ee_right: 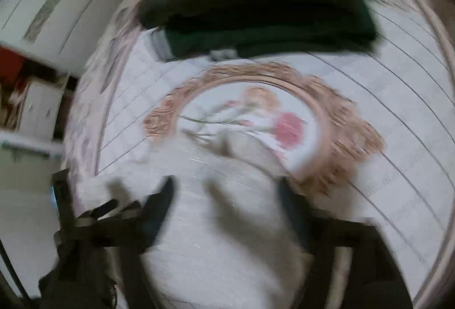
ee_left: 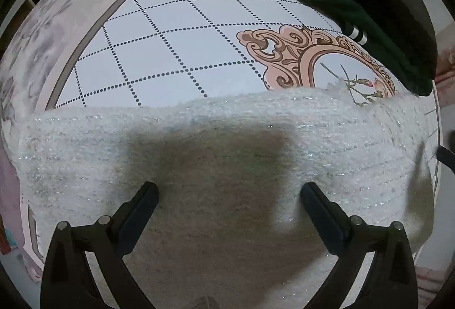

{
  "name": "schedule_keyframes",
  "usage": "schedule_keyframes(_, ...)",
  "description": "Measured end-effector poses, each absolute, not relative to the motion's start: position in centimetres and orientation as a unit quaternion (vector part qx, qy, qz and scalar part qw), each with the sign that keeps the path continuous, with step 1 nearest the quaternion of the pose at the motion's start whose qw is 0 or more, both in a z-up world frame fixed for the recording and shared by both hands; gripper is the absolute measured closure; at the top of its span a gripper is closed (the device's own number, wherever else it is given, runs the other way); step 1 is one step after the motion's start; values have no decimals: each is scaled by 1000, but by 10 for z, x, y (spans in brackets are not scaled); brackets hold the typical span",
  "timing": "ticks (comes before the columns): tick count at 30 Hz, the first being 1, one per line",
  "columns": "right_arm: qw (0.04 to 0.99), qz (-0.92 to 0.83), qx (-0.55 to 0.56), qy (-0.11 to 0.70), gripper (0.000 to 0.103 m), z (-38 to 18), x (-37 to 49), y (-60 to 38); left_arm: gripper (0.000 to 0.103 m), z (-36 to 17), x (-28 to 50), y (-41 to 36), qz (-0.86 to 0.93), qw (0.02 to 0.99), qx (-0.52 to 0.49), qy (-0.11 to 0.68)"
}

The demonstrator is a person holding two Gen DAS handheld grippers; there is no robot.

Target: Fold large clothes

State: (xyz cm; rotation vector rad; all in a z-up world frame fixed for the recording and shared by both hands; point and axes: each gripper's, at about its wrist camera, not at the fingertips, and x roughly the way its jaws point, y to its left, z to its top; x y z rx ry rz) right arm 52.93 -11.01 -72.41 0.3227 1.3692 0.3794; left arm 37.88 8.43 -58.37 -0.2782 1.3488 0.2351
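Nearest both cameras, the left gripper (ee_left: 229,196) and right gripper (ee_right: 226,192) hang wide apart and empty over a fluffy white knitted sweater (ee_left: 199,155) lying across the patterned bedspread (ee_left: 170,33), with a dark green striped-cuff garment (ee_left: 355,2) at its far edge.

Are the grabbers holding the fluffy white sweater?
No. The left gripper and right gripper are both open above the white sweater, gripping nothing.
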Motion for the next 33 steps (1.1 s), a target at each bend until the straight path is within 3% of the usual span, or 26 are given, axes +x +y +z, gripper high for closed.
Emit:
schedule_keyframes(3,697,203,131,676,19,-766,561,-76,0,-584,378,84,111,766,-131,620)
schedule_keyframes(4,685,209,135,685,38,-777,568,-69,0,-584,378,85,111,766,-133,619)
schedule_keyframes(6,673,236,137,688,92,-786,574,-49,0,-585,377,86,113,766,-133,618)
schedule_keyframes(12,721,271,188,610,97,-726,576,-35,0,-588,374,96,106,768,-144,615)
schedule_keyframes(18,715,183,49,673,96,-789,593,-13,0,-590,379,90,106,766,-130,621)
schedule_keyframes(20,730,166,-11,662,83,-772,588,-3,0,-591,379,90,107,765,-130,622)
schedule_keyframes(22,741,152,-33,653,49,-755,579,-6,0,-591,380,89,109,764,-129,622)
schedule_keyframes(25,761,131,-24,634,21,-726,551,-34,0,-593,383,86,114,763,-131,622)
schedule_keyframes(29,761,58,45,645,20,-713,490,-107,0,-595,384,84,116,763,-130,622)
schedule_keyframes(33,715,-5,218,664,20,-758,419,-185,0,-597,385,81,117,765,-125,621)
